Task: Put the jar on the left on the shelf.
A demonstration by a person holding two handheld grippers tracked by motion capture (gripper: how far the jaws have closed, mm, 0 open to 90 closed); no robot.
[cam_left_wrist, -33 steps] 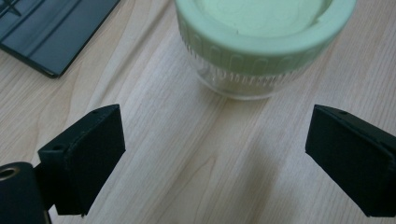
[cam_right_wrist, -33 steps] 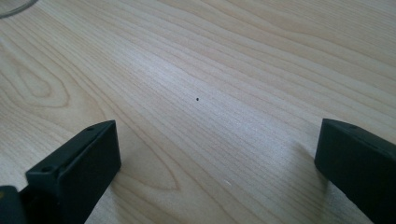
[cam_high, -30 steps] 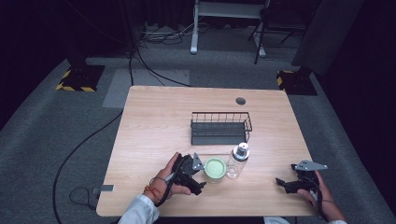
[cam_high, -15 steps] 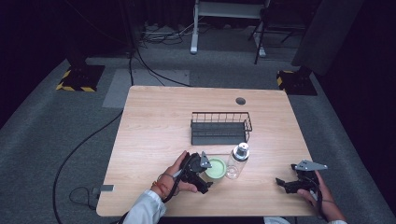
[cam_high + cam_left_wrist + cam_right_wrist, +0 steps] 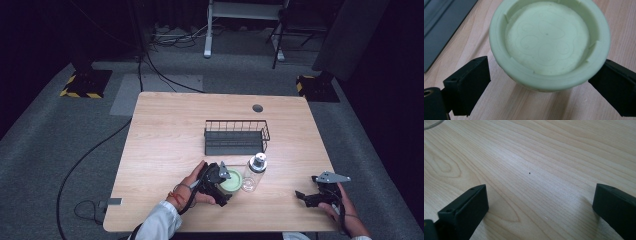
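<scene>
1. Nearest you, front edge of the table [image 5: 160, 150]: your left gripper [image 5: 220, 186] has its jaws spread wide around the green lid [image 5: 549, 42], which lies rim-up on the wood. Nothing gripped yet; the right jaw looks to touch the rim, the left one stands off.
2. Centre the lid between the jaws before you close, and keep them low on the outer wall so it doesn't pop upward.
3. Your right gripper [image 5: 312, 196] sits at the front right, jaws wide apart, holding nothing, over bare wood. Keep it parked.
4. Just beside the lid: the jar [image 5: 252, 175], upright. Don't knock it.
5. Farther back: the wire basket [image 5: 235, 136], well clear.
</scene>
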